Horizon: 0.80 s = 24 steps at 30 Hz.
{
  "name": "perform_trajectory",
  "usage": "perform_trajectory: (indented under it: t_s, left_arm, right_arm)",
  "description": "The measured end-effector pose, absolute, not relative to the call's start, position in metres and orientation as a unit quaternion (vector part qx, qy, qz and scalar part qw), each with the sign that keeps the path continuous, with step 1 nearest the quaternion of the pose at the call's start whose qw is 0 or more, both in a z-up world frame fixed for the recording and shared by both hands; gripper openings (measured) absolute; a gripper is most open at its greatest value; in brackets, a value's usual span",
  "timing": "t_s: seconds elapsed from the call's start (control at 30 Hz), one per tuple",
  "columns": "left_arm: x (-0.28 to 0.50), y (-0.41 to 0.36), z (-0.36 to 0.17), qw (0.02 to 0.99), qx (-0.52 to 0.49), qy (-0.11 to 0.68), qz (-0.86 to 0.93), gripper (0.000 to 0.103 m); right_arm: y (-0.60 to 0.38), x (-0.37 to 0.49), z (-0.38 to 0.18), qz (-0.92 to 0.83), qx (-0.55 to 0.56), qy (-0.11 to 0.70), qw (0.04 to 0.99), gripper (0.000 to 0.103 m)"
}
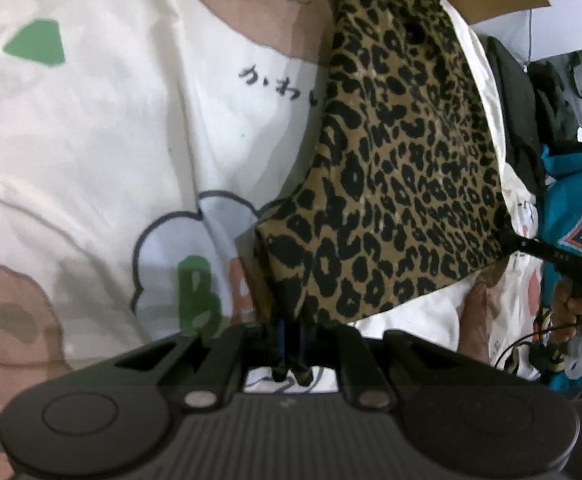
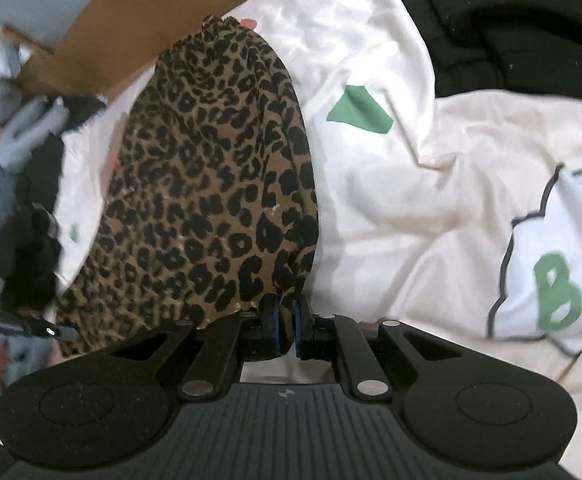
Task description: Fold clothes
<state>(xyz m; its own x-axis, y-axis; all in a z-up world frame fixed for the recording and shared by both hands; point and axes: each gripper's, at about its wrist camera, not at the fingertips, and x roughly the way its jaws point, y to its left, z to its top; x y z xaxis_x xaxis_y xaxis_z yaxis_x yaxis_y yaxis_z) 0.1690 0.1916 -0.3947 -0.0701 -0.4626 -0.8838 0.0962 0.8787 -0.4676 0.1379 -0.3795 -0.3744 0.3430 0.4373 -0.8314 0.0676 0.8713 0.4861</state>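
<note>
Left wrist view: left gripper (image 1: pixel 291 320) pinches the garment (image 1: pixel 403 152) corner, lower centre; right gripper (image 1: pixel 531 246) grips mid right.
Right wrist view: garment (image 2: pixel 207 184) centre left, pinched at its lower edge — keep both 2 corners level and taut over the sheet (image 2: pixel 403 200) before folding

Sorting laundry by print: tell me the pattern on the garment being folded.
Leopard print, black spots on tan; the garment shows best in the right wrist view.

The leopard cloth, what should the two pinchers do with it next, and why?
Probably swing both held corners away over the far part. The left gripper and right gripper each pinch a near corner of the leopard cloth, which lies stretched over the white sheet, ready to fold.
</note>
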Motion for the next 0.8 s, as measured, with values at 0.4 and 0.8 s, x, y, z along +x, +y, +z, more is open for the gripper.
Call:
perform_trajectory:
  t_s: [0.4,0.8]
  left_arm:
    - [0.165,0.179,-0.415,0.677,-0.131,0.695,-0.204,0.009]
    - [0.165,0.17,-0.421,0.676,-0.147,0.693,-0.202,0.011]
  right_arm:
    - [-0.387,0.152,-0.386,0.134,0.193,0.563,0.792,0.032]
    - [-0.385,0.173,-0.4,0.219,0.213,0.59,0.747,0.038]
